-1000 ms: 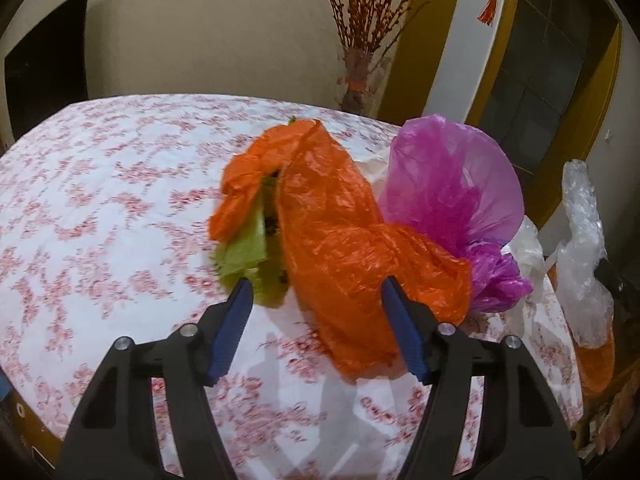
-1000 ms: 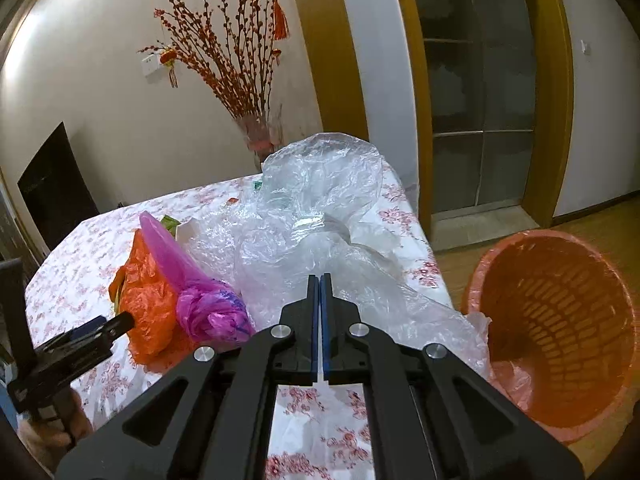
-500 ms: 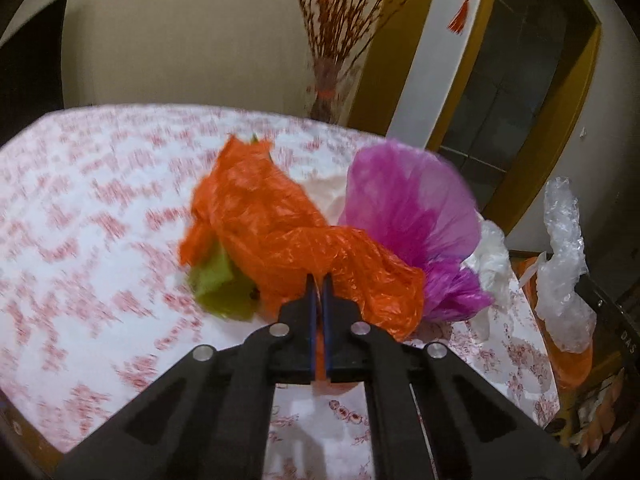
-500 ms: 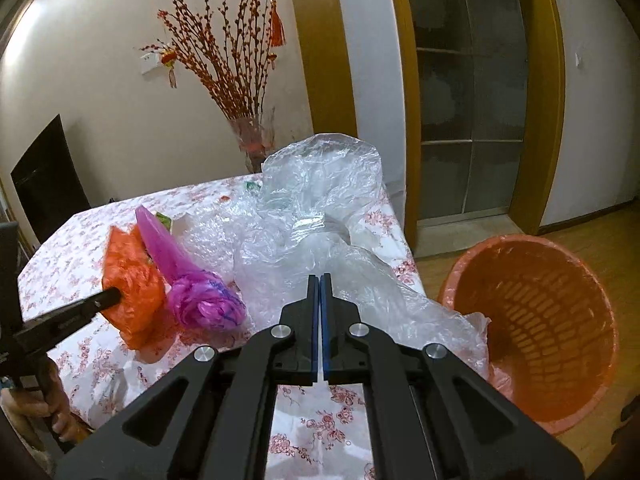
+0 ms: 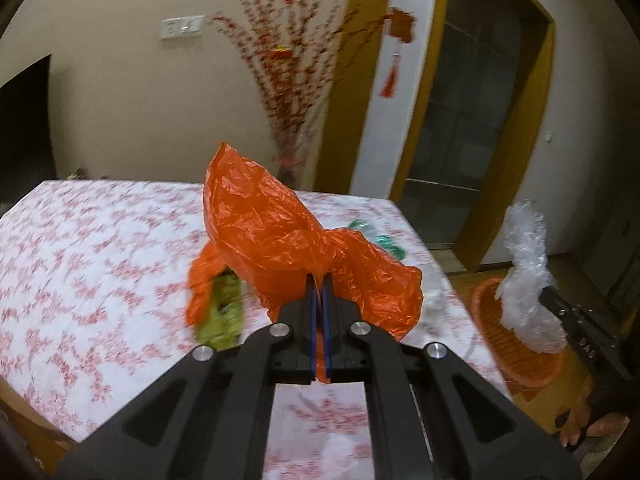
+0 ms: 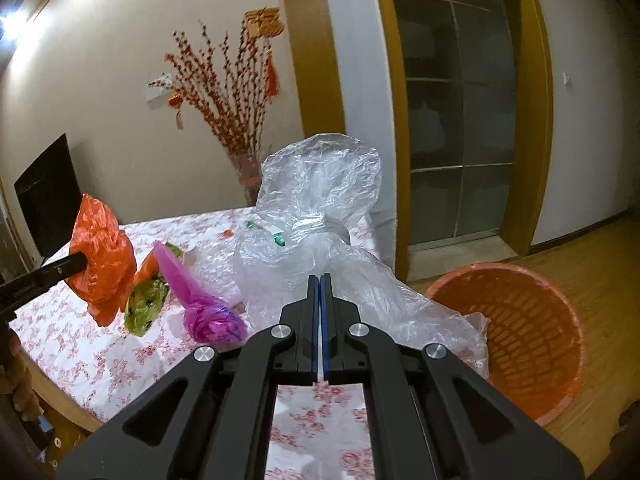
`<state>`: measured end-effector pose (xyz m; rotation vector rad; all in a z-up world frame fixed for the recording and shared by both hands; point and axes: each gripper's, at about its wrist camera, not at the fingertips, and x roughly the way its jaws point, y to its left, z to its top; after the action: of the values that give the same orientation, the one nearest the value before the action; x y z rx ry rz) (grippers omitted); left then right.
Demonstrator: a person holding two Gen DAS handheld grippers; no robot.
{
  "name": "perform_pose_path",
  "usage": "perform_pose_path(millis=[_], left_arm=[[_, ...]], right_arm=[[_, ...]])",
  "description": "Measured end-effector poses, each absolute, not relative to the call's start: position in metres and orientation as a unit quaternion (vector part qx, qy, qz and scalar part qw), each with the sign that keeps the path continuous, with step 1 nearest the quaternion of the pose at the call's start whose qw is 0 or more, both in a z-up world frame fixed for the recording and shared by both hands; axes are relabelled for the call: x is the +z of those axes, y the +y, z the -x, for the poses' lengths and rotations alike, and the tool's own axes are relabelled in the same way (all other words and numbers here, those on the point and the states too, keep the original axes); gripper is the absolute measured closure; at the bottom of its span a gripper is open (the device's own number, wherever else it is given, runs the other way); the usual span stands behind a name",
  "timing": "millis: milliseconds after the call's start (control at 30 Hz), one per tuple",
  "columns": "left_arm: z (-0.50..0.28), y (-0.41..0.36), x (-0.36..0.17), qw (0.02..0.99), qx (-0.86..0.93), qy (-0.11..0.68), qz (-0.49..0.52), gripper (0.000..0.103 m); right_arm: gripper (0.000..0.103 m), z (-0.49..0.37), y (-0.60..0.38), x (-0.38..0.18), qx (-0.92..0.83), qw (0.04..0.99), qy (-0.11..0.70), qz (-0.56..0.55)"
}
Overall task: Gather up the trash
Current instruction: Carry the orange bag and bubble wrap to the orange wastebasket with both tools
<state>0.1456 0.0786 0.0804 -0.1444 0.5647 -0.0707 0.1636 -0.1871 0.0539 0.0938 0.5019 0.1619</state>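
Left wrist view: left gripper (image 5: 319, 280) clamped tight on crinkled orange plastic bag (image 5: 280, 236), lifted clear above floral-print tablecloth (image 5: 80, 264); crumpled green wrapper (image 5: 224, 308) blurred beneath. Right wrist view: right gripper (image 6: 320, 280) pinched closed on glossy, wrinkled clear plastic bag (image 6: 320, 200), beside twisted magenta plastic bag (image 6: 208, 312) and slotted orange plastic basket (image 6: 520, 332), far edge partly cut off.
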Motion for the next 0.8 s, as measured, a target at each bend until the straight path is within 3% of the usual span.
perform_pose_path(millis=[333,800], left_arm=[[-0.164,-0.017,0.092,0.95,-0.13,0.281,0.049,0.099],[-0.21,-0.154,0.054,0.908,-0.269,0.32,0.02,0.099]], right_arm=[[0.102,-0.154,-0.249,0.06,0.016,0.969,0.237,-0.063],[0.101,-0.153,-0.333,0.047,-0.073,0.963,0.237,-0.105]])
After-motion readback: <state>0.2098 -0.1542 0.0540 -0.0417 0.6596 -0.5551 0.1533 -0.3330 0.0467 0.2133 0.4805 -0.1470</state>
